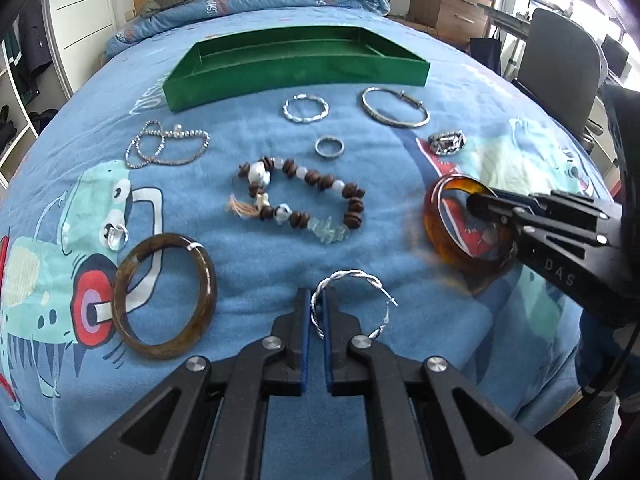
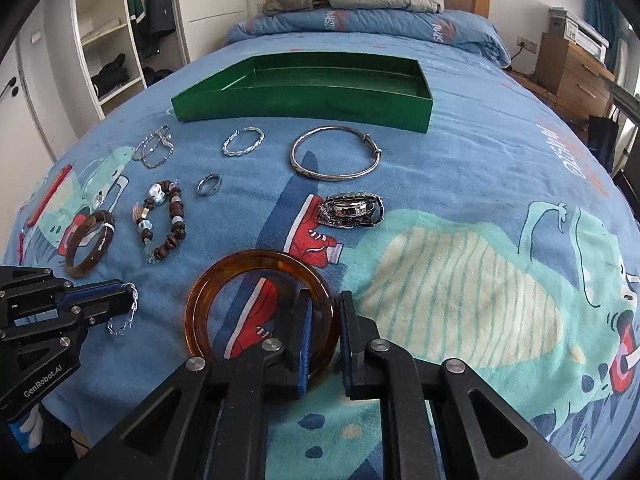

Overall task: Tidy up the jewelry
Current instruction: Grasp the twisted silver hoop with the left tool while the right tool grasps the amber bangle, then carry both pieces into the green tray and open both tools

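Note:
Jewelry lies spread on a blue bedspread in front of an empty green tray (image 1: pixel 296 74) (image 2: pixel 304 96). My left gripper (image 1: pixel 316 300) is shut on a twisted silver hoop earring (image 1: pixel 352 304), also seen in the right wrist view (image 2: pixel 124 312). My right gripper (image 2: pixel 324 300) (image 1: pixel 480 204) is shut on the rim of an amber bangle (image 2: pixel 260 308) (image 1: pixel 460 232), which is tilted up off the cloth. A brown bangle (image 1: pixel 164 296), a beaded bracelet (image 1: pixel 304 200), a silver bangle (image 1: pixel 394 110) and a small ring (image 1: pixel 329 147) lie loose.
A bead chain (image 1: pixel 168 148), a second twisted hoop (image 1: pixel 306 109), a chunky metal piece (image 2: pixel 350 210) and a small clear ring (image 1: pixel 116 236) lie on the bed. Folded duvet and pillows sit behind the tray. A chair (image 1: pixel 560 68) and drawers stand to the right.

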### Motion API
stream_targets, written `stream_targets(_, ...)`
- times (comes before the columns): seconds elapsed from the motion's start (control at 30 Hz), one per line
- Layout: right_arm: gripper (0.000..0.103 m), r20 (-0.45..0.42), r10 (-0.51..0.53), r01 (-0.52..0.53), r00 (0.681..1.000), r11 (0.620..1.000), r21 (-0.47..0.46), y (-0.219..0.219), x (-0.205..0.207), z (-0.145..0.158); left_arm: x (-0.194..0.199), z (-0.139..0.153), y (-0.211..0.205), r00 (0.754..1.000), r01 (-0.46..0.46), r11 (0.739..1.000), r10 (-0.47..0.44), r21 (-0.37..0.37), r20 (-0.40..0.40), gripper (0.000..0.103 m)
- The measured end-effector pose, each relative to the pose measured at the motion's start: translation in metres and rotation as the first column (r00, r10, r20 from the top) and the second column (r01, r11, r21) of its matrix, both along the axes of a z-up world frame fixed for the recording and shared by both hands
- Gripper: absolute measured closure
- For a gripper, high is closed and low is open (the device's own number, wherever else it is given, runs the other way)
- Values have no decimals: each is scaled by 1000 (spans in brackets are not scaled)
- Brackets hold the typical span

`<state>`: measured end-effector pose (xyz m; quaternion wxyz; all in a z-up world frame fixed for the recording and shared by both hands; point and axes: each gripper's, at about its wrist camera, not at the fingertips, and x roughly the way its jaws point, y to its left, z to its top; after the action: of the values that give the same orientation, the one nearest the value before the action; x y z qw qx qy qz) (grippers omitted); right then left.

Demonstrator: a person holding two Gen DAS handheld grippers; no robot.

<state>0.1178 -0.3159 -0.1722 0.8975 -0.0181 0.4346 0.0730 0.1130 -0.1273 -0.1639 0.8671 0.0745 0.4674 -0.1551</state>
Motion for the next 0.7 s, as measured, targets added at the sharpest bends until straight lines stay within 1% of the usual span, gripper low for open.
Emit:
stream_targets(0.17,92,51,-50,48,997,998,31,-5,-14,13,-1,22,5,999,8,1000,-6,-27,52,98)
stream_targets(0.27,92,87,-81,77,993,995,56,-9,-18,27,5,40,12,997,6,998,-1,-63,75,98)
stream_targets(0.37,92,126,-105,93,986,991,97,-13,-12,47,18,55,22,996,-4,994,13,-105,84,98)
stream_targets(0.43,92,158,-114,96,981,989,116,-14,-1,62,37,66,30,995,-17,991,30,-131,94,98)
stream_targets(0.53,92,194,-121,95,974,986,137,-11,27,81,73,82,41,991,-33,987,54,-158,126,98)
stream_targets(0.6,92,219,-125,97,968,986,138,-8,54,94,101,91,45,987,-42,985,67,-170,148,98)
stream_targets(0.7,92,233,-148,115,961,982,148,-6,100,106,153,100,49,982,-57,981,88,-183,167,98)
